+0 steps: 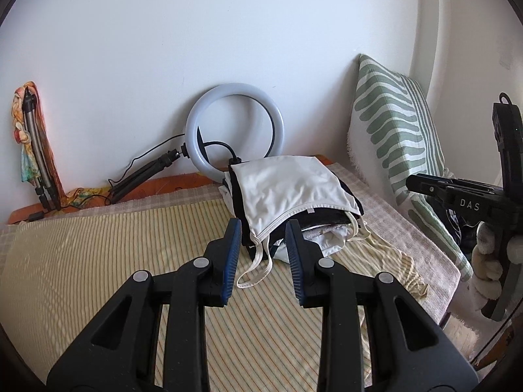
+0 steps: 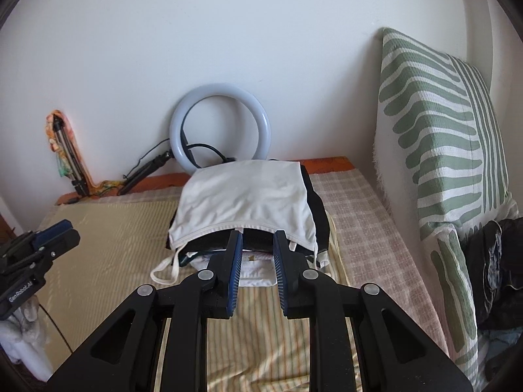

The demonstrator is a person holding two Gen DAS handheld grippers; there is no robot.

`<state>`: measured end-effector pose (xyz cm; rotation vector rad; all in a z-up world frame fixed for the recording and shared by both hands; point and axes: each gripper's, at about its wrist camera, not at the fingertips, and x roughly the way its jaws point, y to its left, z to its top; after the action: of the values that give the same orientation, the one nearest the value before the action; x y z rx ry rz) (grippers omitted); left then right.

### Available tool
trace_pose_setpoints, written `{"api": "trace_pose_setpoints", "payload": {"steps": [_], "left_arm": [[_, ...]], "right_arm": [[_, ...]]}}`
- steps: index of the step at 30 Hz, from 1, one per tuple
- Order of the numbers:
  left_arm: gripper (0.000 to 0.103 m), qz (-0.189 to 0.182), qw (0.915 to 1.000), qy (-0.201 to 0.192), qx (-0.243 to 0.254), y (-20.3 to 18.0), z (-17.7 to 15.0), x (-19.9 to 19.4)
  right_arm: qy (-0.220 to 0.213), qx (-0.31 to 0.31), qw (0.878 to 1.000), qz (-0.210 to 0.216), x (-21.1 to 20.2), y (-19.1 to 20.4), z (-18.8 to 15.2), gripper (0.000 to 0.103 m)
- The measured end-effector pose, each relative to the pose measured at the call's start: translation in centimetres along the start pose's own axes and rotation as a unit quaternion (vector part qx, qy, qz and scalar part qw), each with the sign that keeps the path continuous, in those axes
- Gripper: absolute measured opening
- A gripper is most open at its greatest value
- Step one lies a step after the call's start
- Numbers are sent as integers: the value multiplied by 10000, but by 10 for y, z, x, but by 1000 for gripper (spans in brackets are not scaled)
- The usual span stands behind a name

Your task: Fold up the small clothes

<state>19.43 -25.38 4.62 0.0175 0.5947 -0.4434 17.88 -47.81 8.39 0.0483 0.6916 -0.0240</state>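
A folded white camisole [image 1: 284,189] with thin straps lies on top of a stack of folded dark and white clothes [image 1: 327,228] on the striped bed cover. It also shows in the right wrist view [image 2: 248,196]. My left gripper [image 1: 263,228] is open and empty, just short of the stack's front edge, with a loose strap [image 1: 258,268] lying between the fingers. My right gripper [image 2: 257,238] is open and empty, its tips at the stack's front edge. The left gripper also shows at the left in the right wrist view [image 2: 55,232].
A ring light [image 1: 233,127] on a small tripod leans against the back wall behind the stack. A green-and-white patterned cushion [image 2: 441,150] stands along the right wall. Dark clothes [image 2: 497,274] lie at far right. A folded tripod [image 1: 36,150] with a colourful cloth leans at back left.
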Motion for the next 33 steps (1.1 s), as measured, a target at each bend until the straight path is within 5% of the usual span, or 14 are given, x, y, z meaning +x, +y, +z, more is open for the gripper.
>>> {"api": "trace_pose_setpoints", "payload": {"steps": [7, 11, 15, 25, 33], "left_arm": [[46, -90, 9994, -287, 198, -7, -10, -52], [57, -153, 9987, -378, 302, -9, -21, -73], [65, -209, 9987, -399, 225, -4, -31, -85], [83, -145, 9990, -320, 264, 9, -59, -86], [98, -47, 9990, -293, 332, 10, -75, -78]], "right_arm": [[-213, 169, 9996, 107, -34, 25, -14, 29], [-305, 188, 9994, 28, -44, 42, -27, 48], [-386, 239, 9990, -61, -45, 55, -40, 49], [-551, 404, 9974, -221, -36, 68, -53, 82], [-519, 472, 9975, -121, -24, 75, -60, 83]]}}
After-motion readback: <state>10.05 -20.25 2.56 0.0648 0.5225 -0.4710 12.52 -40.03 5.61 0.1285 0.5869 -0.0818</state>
